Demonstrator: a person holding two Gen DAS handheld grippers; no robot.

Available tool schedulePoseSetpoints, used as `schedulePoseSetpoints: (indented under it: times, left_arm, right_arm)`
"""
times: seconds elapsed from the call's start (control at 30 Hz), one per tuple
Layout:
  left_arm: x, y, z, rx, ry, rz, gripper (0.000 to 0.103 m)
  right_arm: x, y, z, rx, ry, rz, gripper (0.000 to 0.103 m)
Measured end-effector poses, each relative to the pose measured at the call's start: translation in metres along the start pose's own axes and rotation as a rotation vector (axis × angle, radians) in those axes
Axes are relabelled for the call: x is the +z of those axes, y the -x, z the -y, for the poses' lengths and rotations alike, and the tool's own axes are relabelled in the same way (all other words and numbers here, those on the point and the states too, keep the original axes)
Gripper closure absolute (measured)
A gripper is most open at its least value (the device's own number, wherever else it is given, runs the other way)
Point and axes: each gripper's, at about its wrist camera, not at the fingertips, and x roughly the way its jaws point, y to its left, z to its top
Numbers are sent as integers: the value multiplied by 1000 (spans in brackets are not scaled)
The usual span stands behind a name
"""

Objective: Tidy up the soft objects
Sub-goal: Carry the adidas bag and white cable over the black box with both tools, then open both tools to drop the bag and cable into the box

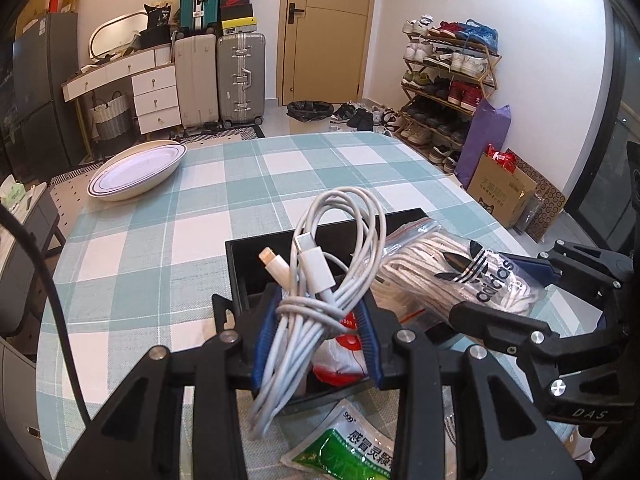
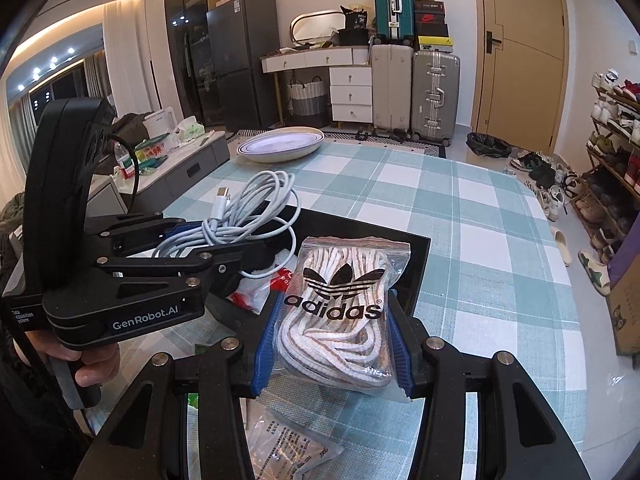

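The left gripper [image 1: 318, 332] clamps a coiled white charging cable [image 1: 316, 276]. Just to its right, the right gripper [image 2: 332, 340] grips a clear zip bag of white shoelaces [image 2: 340, 316]. Both hang over a shallow black tray [image 2: 416, 268] on the near side of the teal checked tablecloth [image 1: 160, 240].

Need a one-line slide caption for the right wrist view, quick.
Right gripper clamps a zip bag of laces above the black tray; left gripper holds a coiled white cable.
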Motion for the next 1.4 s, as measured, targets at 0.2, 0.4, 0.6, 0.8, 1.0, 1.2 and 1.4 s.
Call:
schedulePoseSetpoints:
  times: [0.2,0.4,0.6,0.8,1.0,1.2,1.4]
  left_arm:
    - [4,-15,4,2,-18,-22,67]
    - [6,-29,6,4,-32,-54,67]
    - [2,-39,8,16,-57,-85,67]
    - [-2,-36,9,11,-81,-89,62]
    - [-3,-14,6,-16,-70,-45,36]
    - [-8,24,-1,-32,-34,62,3]
    - [-21,49,-10,-5,-13,105,0]
  right_arm:
    - [6,-18,2,-12,29,-41,55]
    - [12,-33,7,-17,59,-66,55]
    - [15,-42,7,-13,90,-84,55]
    - [17,-47,10,4,90,-89,55]
    - [13,-28,14,23,90,-15,50]
    - [-1,3,26,-9,23,50,24]
    - [-16,25,28,10,-16,80,1]
